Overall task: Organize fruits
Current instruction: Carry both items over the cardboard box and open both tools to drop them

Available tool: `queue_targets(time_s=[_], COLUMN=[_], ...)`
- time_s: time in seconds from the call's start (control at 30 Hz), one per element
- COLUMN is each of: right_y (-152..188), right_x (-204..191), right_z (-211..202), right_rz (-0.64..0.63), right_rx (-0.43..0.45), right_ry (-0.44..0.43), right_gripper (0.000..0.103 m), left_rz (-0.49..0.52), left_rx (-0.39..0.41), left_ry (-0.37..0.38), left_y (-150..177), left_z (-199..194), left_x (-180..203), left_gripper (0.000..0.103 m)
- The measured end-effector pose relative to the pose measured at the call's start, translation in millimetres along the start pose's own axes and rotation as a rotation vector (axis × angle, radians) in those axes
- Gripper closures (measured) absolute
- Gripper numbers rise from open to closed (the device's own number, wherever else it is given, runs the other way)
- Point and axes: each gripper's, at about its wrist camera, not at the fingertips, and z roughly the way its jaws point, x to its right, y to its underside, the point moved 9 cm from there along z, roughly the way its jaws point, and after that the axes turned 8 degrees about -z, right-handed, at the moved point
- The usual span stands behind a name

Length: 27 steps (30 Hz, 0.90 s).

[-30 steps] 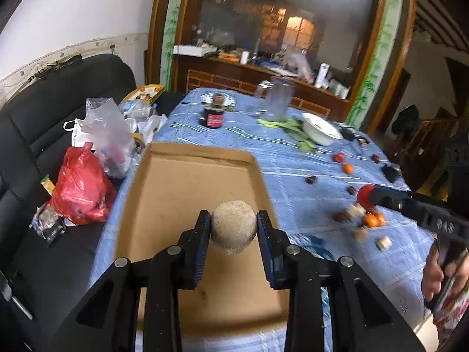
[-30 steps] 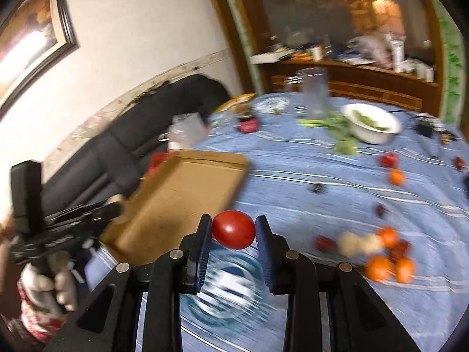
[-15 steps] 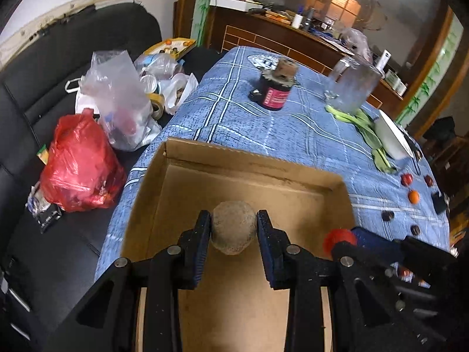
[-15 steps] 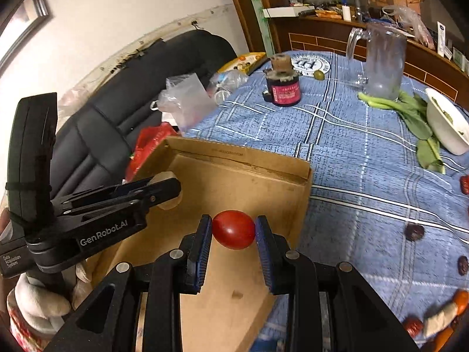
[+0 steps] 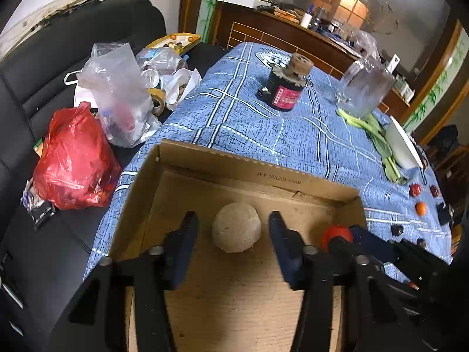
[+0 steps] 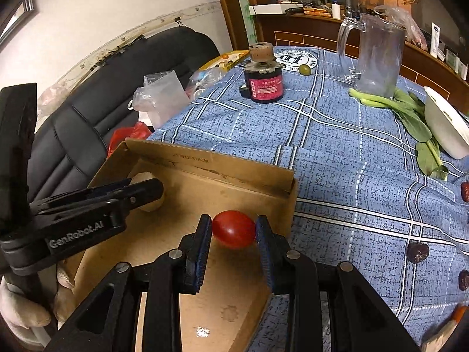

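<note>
An open cardboard box (image 5: 234,170) lies on the blue checked tablecloth. In the left wrist view a round beige fruit (image 5: 236,231) rests on the box floor between the fingers of my left gripper (image 5: 233,220). Its jaws are opening, with a gap on each side of the fruit. My right gripper (image 6: 233,220) is shut on a red tomato (image 6: 233,229), held just above the box floor near the right wall (image 6: 211,164). The left wrist view shows that tomato (image 5: 336,233) at the right. The left gripper's fingers (image 6: 140,190) partly hide the beige fruit (image 6: 151,204) in the right wrist view.
A dark jar (image 6: 263,85), a glass mug (image 6: 378,55), leafy greens (image 6: 410,111) and a white bowl (image 6: 445,123) stand beyond the box. Loose small fruits (image 5: 416,199) lie on the cloth at right. Plastic bags (image 5: 73,158) sit on the black sofa at left. A gloved hand (image 6: 20,314) holds the left gripper.
Both grippers have come down over the box. The left jaws, which pressed on the beige fruit before, have spread apart and the fruit lies on the box floor. The right still holds the tomato.
</note>
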Motion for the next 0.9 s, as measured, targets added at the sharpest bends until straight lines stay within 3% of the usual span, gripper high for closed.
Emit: queue_targets(time_s=[0.13, 0.27, 0.4, 0.67, 0.9], right_y=[1, 8, 29, 77, 137], right_x=[1, 13, 27, 66, 107], right_z=[-10, -45, -74, -129, -183], right_rz=[0.026, 0.066, 0.083, 0.193, 0.295], right_rx=[0.017, 0.092, 0.116, 0.161, 0.195], right_ry=[-0.021, -0.019, 0.012, 0.027, 0.040], right_gripper=[0.064, 0.048, 0.047, 0.047, 0.047], left_rz=[-0.054, -0.079, -0.054, 0.001, 0.025], left_rx=[0.011, 0.028, -0.034, -0.039, -0.033], left_ry=[0.003, 0.019, 0.016, -0.028, -0.010], left_y=[3, 22, 55, 90, 110], left_z=[-10, -28, -23, -40, -59], left_x=[-4, -2, 4, 10, 5], left_gripper=[0.048, 0.041, 0.041, 0.041, 0.041])
